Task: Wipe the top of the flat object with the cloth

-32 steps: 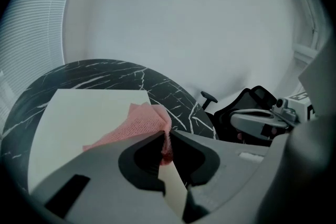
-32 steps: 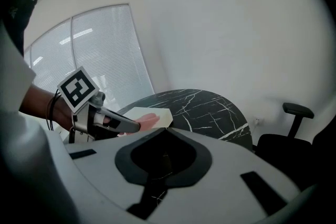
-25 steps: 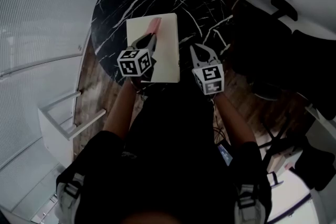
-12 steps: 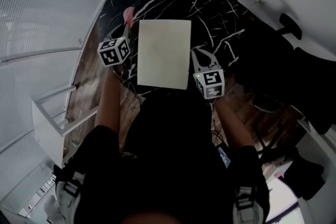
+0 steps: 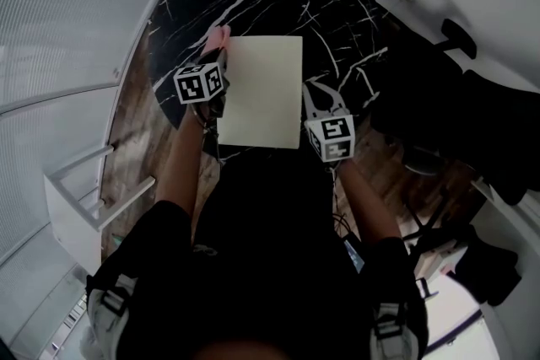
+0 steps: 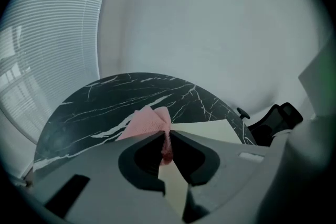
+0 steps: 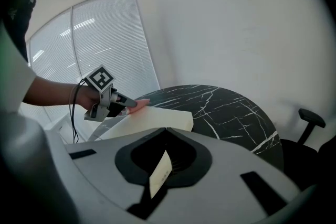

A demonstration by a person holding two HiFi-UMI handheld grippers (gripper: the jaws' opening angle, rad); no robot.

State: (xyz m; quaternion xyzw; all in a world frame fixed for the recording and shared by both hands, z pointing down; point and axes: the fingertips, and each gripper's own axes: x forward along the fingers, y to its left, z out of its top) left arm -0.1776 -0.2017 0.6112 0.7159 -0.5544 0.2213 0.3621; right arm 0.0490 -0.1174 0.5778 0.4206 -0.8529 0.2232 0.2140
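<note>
1. The left gripper (image 5: 216, 51) has swung back to the flat object (image 5: 261, 88). Its jaws pinch the pink cloth (image 5: 219, 34), which touches the far left corner, ready to wipe.
2. The right gripper (image 5: 316, 90), jaws together, sits at the near right edge, likely steadying it.

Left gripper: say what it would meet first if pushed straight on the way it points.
Left gripper, shut on the pink cloth, points beside the cream board: probably the black marble table first, then the white wall.
</note>
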